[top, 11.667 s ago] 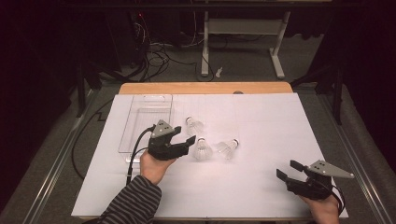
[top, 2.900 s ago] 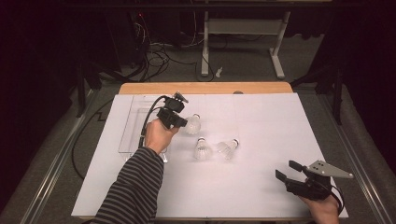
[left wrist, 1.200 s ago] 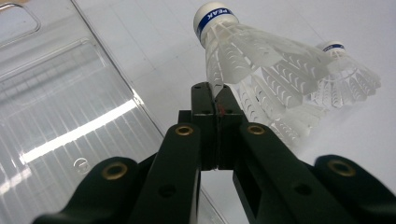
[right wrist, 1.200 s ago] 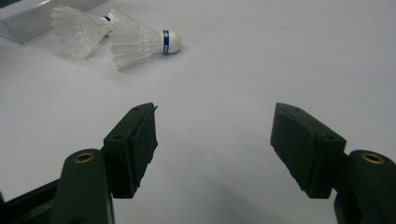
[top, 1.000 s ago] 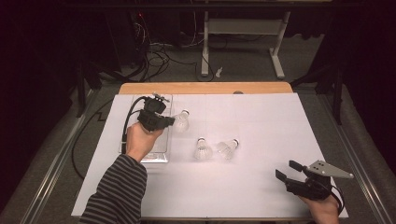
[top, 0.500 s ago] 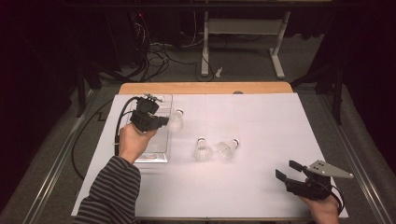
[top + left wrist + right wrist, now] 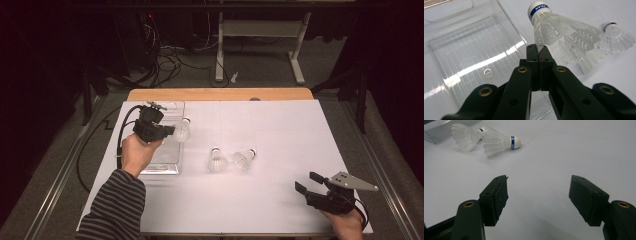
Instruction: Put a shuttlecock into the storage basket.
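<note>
Shuttlecock (image 7: 554, 27) skirt feather pinched at tips of clenched left gripper (image 7: 539, 53), above clear tray (image 7: 461, 62); right gripper (image 7: 539, 192) released.

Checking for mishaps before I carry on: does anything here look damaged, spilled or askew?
Nothing looks damaged or spilled. The left hand-held gripper pinches a shuttlecock by its feather skirt at the edge of the clear tray, feathers splayed but intact. Two shuttlecocks lie on their sides on the white table cover, apart from the tray.

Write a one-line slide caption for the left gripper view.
Left gripper pinches a shuttlecock by its feathers beside the clear plastic tray.
</note>
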A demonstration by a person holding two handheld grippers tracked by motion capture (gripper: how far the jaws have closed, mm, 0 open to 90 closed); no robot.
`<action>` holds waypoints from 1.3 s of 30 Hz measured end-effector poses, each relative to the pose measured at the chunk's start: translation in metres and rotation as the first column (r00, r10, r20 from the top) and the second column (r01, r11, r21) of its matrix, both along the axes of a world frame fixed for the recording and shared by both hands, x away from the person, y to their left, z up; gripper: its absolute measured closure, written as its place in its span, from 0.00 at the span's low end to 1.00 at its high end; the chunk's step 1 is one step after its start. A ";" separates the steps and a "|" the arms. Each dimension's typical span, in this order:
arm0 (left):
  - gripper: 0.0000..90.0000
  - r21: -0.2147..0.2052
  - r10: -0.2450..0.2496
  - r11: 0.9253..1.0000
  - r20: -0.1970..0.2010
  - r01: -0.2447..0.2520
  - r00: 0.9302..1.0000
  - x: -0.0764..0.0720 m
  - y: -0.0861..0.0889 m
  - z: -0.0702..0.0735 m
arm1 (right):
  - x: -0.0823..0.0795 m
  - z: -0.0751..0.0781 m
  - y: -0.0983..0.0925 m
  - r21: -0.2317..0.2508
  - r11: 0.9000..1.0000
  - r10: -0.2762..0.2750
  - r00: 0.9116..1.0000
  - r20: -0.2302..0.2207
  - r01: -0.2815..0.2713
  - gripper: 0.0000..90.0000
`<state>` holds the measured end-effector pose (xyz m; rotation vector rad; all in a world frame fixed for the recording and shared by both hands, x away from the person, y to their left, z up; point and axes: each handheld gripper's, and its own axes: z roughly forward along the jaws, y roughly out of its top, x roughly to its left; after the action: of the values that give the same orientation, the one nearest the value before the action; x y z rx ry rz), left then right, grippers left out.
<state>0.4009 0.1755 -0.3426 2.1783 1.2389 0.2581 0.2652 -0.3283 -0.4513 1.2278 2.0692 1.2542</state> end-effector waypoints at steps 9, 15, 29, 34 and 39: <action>1.00 -0.001 0.039 0.999 -0.010 -0.039 0.999 0.003 0.011 -0.005 | 0.000 0.000 0.000 0.000 1.000 0.001 1.000 0.002 -0.001 0.35; 1.00 -0.001 0.055 0.998 -0.009 -0.055 0.998 0.003 0.017 -0.007 | 0.000 0.000 0.000 0.001 1.000 0.001 1.000 0.000 -0.001 0.35; 1.00 0.017 0.087 0.996 -0.014 -0.087 0.996 0.010 0.022 -0.013 | 0.000 0.000 0.000 0.000 1.000 0.002 1.000 0.000 -0.002 0.35; 1.00 0.028 0.088 0.996 -0.014 -0.088 0.996 0.013 0.020 -0.015 | 0.000 0.000 0.000 0.000 1.000 0.002 1.000 0.000 -0.002 0.35; 0.99 0.029 0.106 0.994 -0.021 -0.105 0.994 0.019 0.021 -0.018 | 0.000 0.000 0.000 0.002 1.000 0.001 1.000 -0.001 -0.001 0.35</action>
<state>0.4202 0.1961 -0.3611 2.1475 1.3734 0.2965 0.2652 -0.3284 -0.4514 1.2287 2.0692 1.2573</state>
